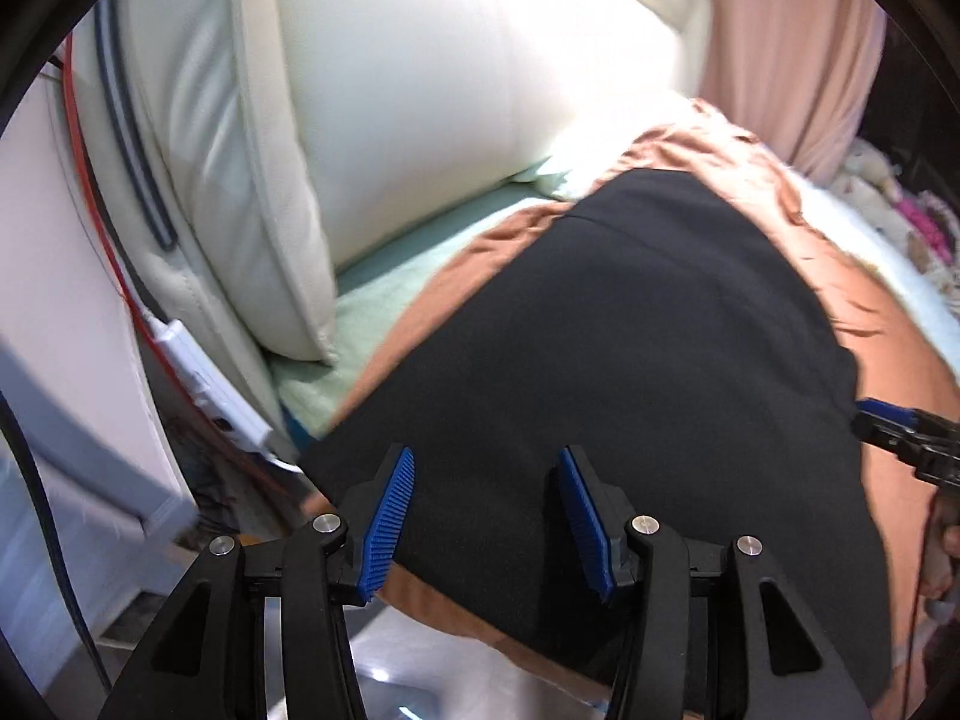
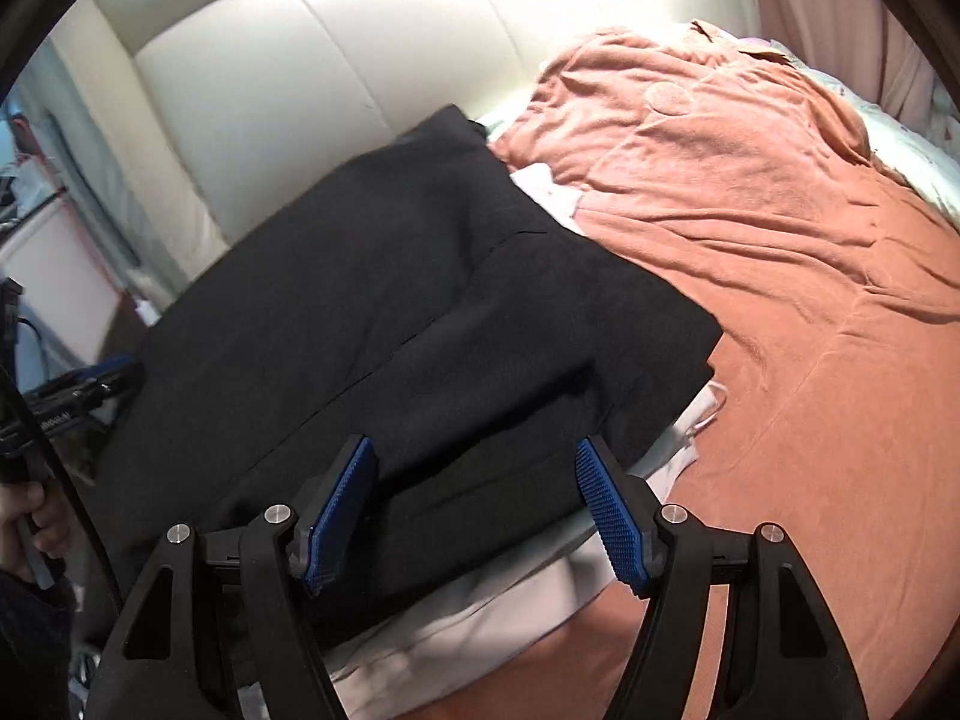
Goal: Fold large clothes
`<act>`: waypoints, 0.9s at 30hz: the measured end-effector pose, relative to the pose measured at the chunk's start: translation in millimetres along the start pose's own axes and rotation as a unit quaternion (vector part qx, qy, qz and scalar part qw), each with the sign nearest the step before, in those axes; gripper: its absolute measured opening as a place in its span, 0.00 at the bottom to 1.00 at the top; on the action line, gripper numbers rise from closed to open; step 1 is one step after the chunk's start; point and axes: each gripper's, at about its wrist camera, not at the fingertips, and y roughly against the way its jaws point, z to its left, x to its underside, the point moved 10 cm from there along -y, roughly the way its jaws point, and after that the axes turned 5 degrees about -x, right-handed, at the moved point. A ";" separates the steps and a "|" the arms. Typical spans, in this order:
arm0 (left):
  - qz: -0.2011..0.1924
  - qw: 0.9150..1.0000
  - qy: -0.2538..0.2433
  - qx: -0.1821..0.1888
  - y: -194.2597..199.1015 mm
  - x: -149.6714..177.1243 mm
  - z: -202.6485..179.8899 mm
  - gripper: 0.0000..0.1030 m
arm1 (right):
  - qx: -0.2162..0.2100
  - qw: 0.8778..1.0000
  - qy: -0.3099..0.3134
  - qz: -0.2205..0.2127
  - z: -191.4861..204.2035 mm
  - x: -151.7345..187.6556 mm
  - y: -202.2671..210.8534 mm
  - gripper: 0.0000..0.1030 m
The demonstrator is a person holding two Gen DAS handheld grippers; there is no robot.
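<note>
My left claw (image 1: pixel 486 522) stands partly open above the near edge of the black garment (image 1: pixel 630 360), its blue pads apart and nothing caught between them. My right claw (image 2: pixel 480 516) is spread somewhat wider, likewise empty, and sits over the garment's near right corner. The black garment lies flat on the bed, resting on an orange blanket (image 2: pixel 780 300) that covers most of the mattress. In the right view the garment shows a long crease running from the far end toward me, with one layer lapped over another. A white cloth (image 2: pixel 480 618) shows from under its near edge and right side; whether this is a lining or a separate piece I cannot tell, the view being blurred there. The far end of the garment reaches toward the cream padded headboard (image 2: pixel 336 72). A pale green sheet (image 1: pixel 384 312) is visible beside the blanket on the left. A white power strip (image 1: pixel 210 384) with a red cable lies in the gap between bed and wall. Pink curtains (image 1: pixel 798 48) hang at the far right.
</note>
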 end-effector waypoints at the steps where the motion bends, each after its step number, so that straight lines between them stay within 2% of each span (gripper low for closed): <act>1: 0.002 1.000 -0.003 0.002 3.5 4.1 -5.6 0.51 | -0.001 1.000 0.000 0.000 3.6 1.8 6.3 0.66; 8: 0.005 0.999 -0.043 0.032 23.2 21.6 -69.7 0.51 | 0.012 1.000 -0.005 -0.008 6.3 17.5 58.8 0.66; 11: 0.003 0.998 -0.055 0.023 26.0 28.0 -90.7 0.51 | 0.013 1.000 -0.010 -0.010 2.0 29.6 87.6 0.66; 14: 0.005 0.997 -0.053 0.053 32.6 37.8 -112.8 0.51 | 0.020 1.000 -0.014 -0.009 -4.5 41.5 111.3 0.66; 21: 0.052 0.994 -0.087 0.027 28.8 82.8 -132.6 0.51 | 0.025 0.999 -0.041 -0.026 -15.5 71.1 167.5 0.67; 25: 0.052 0.995 -0.077 0.047 53.7 89.7 -131.7 0.48 | 0.027 0.998 -0.051 -0.037 -16.2 91.0 195.8 0.68; 27: 0.039 0.995 -0.084 0.038 72.3 89.2 -134.6 0.48 | 0.029 0.997 -0.052 -0.045 -14.6 98.1 210.1 0.75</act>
